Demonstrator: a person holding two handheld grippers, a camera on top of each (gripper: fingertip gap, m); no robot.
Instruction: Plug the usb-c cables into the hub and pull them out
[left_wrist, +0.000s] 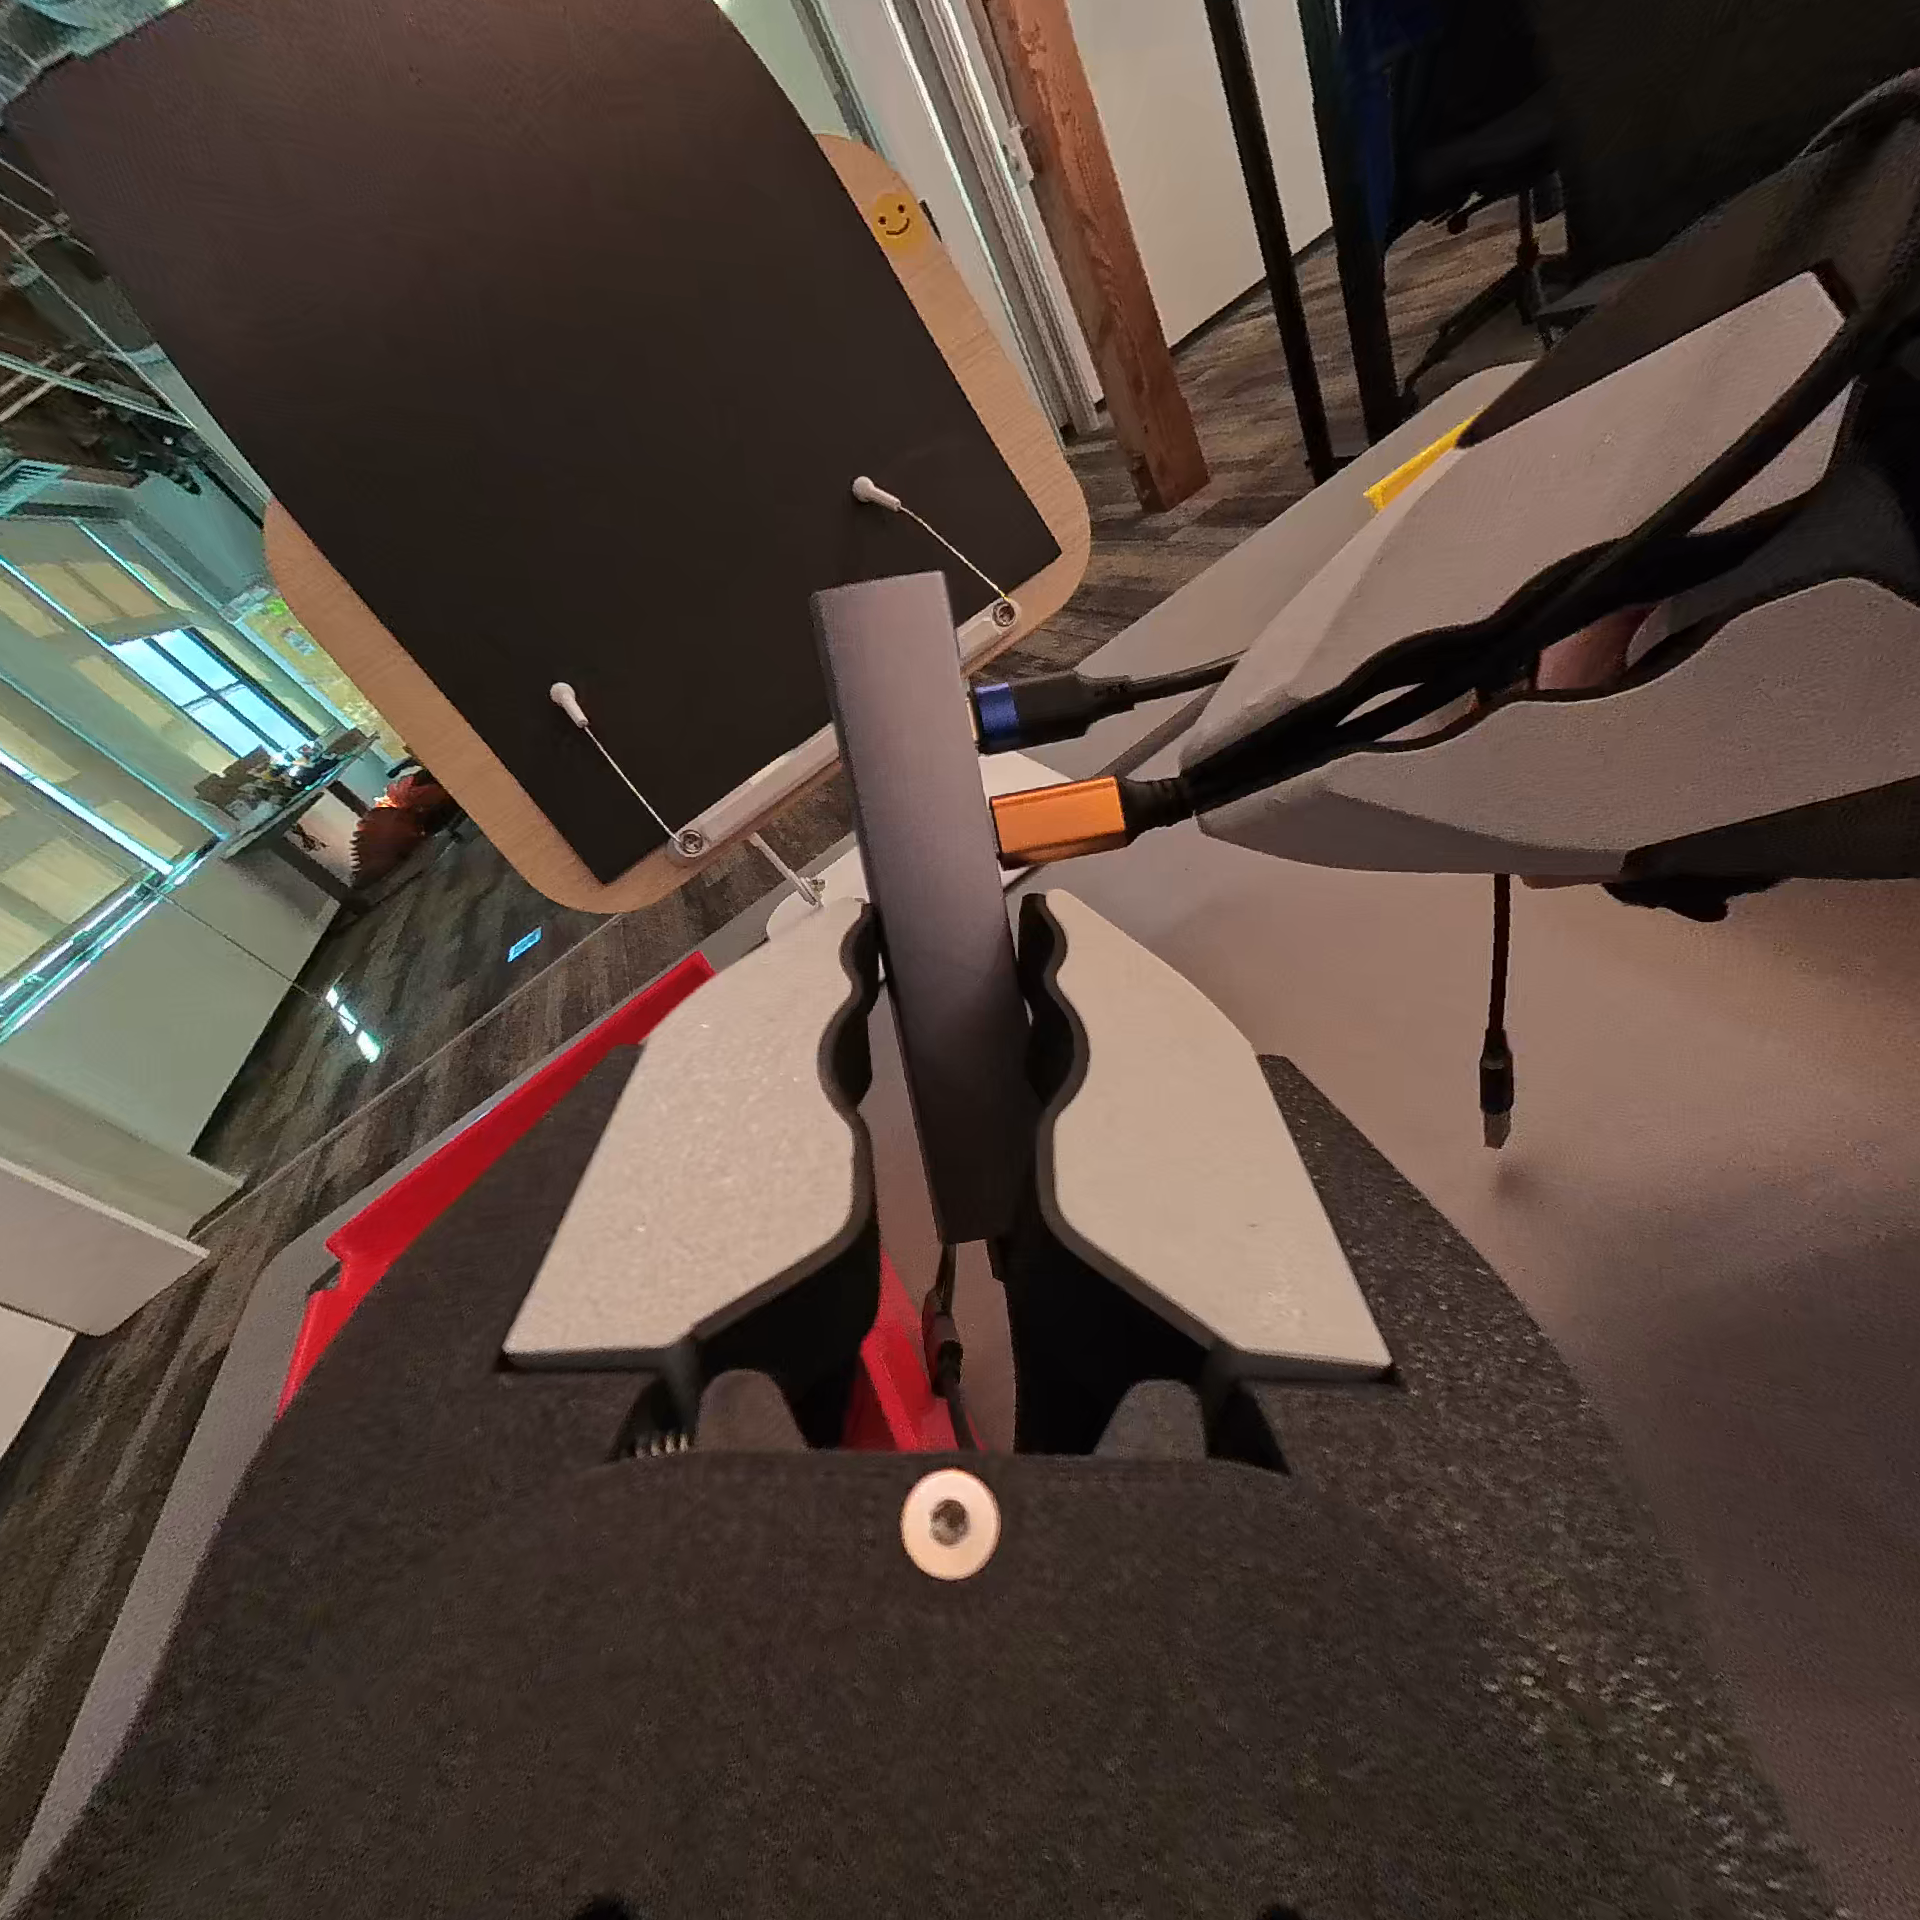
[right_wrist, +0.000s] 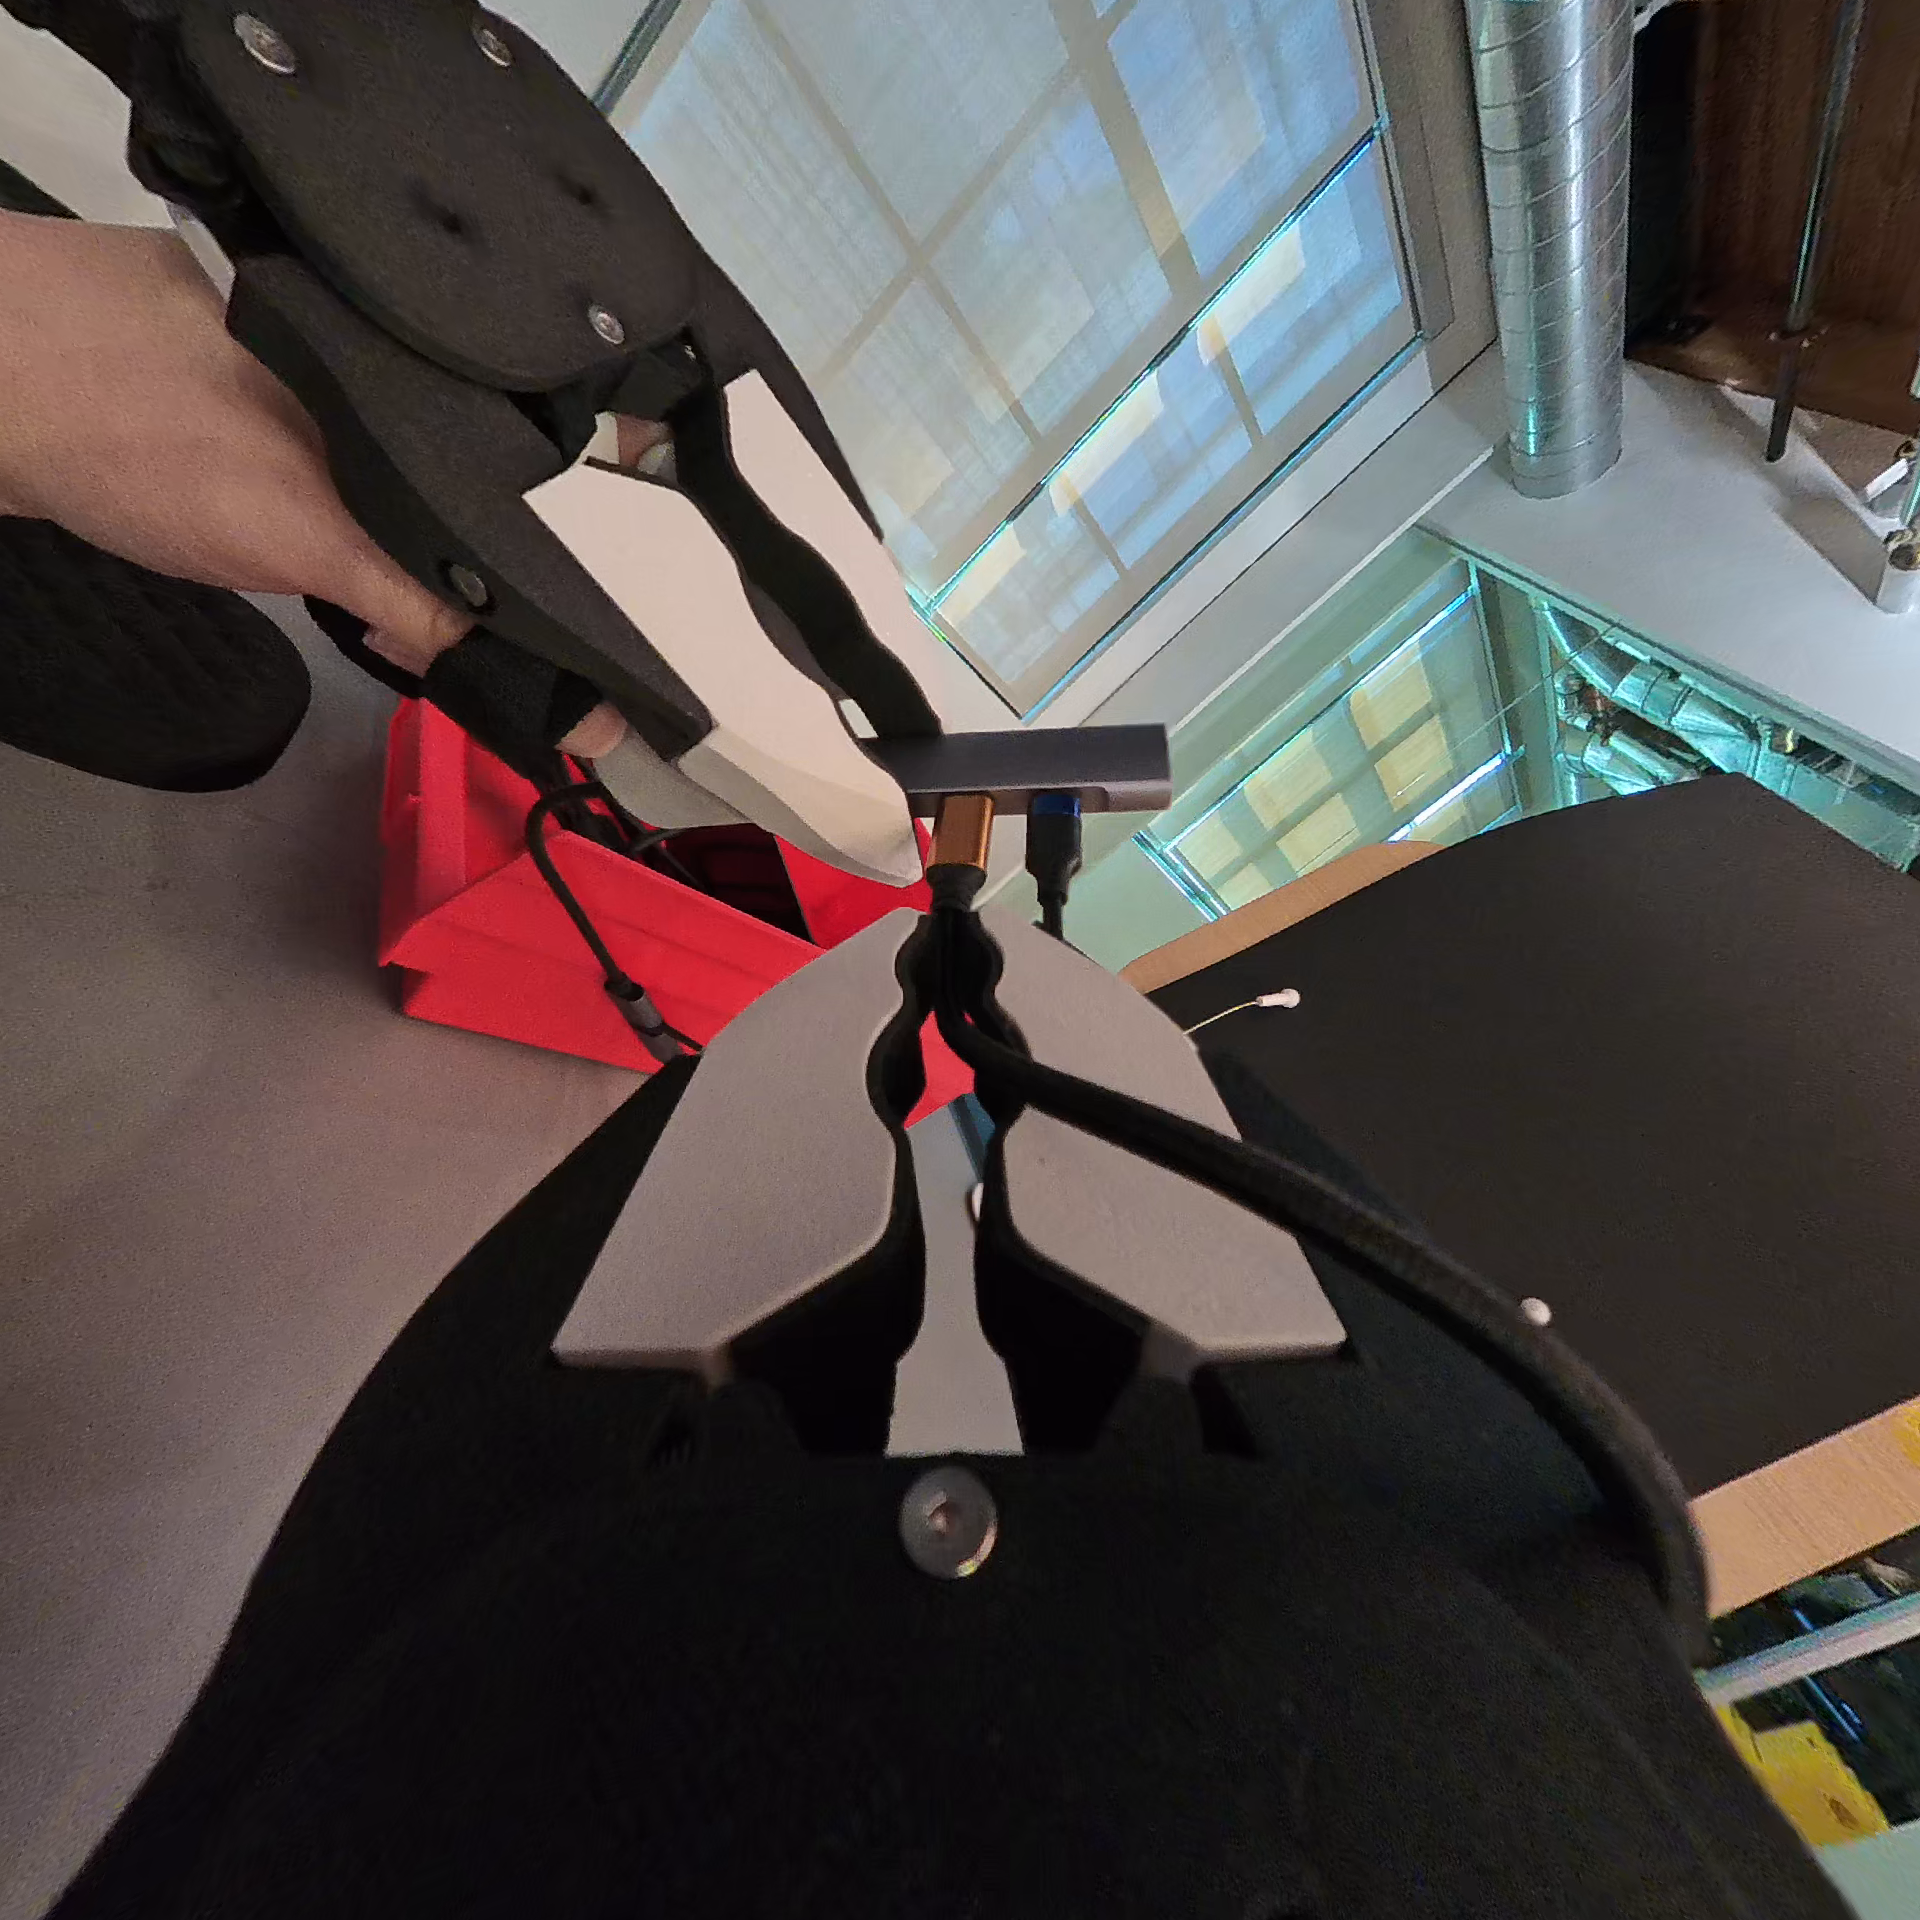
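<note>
My left gripper (left_wrist: 945, 920) is shut on a dark grey hub (left_wrist: 904, 790) and holds it upright above the table. A blue-collared plug (left_wrist: 1000, 717) and an orange-collared plug (left_wrist: 1060, 821) both sit in the hub's right side. My right gripper (right_wrist: 948, 925) is shut on the black cable (right_wrist: 1195, 1153) just behind the orange plug (right_wrist: 961, 826). In the right wrist view the hub (right_wrist: 1039, 764) lies level, with the blue plug (right_wrist: 1055, 826) beside the orange one and the left gripper (right_wrist: 883, 790) clamping the hub's left end. The right gripper also shows in the left wrist view (left_wrist: 1205, 800).
A red bin (right_wrist: 540, 925) sits on the grey table (right_wrist: 208, 1039) below the hub. A black board with a wooden rim (left_wrist: 540, 416) stands behind. A loose cable end (left_wrist: 1494, 1091) hangs under the right gripper. A person's hand (right_wrist: 156, 436) holds the left gripper. The tips of one gripper are about 4 cm away from the tips of the other.
</note>
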